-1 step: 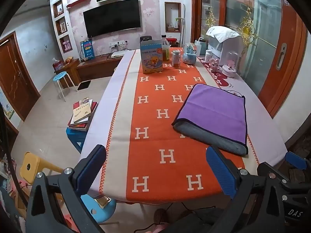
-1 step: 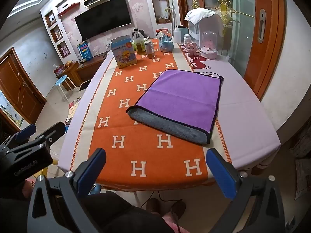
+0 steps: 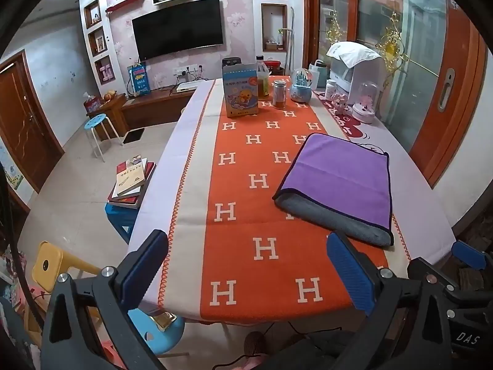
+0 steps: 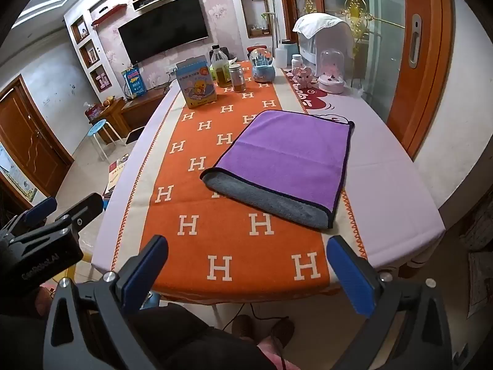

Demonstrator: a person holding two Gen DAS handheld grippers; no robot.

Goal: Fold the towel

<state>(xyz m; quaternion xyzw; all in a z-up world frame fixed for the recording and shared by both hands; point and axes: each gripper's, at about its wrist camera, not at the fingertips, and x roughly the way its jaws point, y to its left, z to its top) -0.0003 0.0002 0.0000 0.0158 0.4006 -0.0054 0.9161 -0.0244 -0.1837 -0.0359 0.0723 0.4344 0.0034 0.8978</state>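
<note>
Towel (image 4: pixel 286 157): purple face up, grey underside showing along the near edge; lies flat at centre right of the right view, on the orange runner (image 4: pixel 197 215) and partly on the lilac cloth, apparently folded once already.

Left gripper (image 3: pixel 246 274): jaws spread wide, holding nothing, low in frame above the table's near edge.

Right gripper (image 4: pixel 246 274): jaws spread wide, empty, same low position.

Step in hand, as judged: approach for a further fold. Advice: take the 2 near corners, 1 per gripper, pinch both layers together, lift evenly, carry to the far edge, align hems before release.

View differences: left view shows books (image 3: pixel 132 182) on a blue stool at centre left, and the towel at right. Right view shows the towel more centrally, with its crease line, plus the left gripper's body at lower left.
</note>
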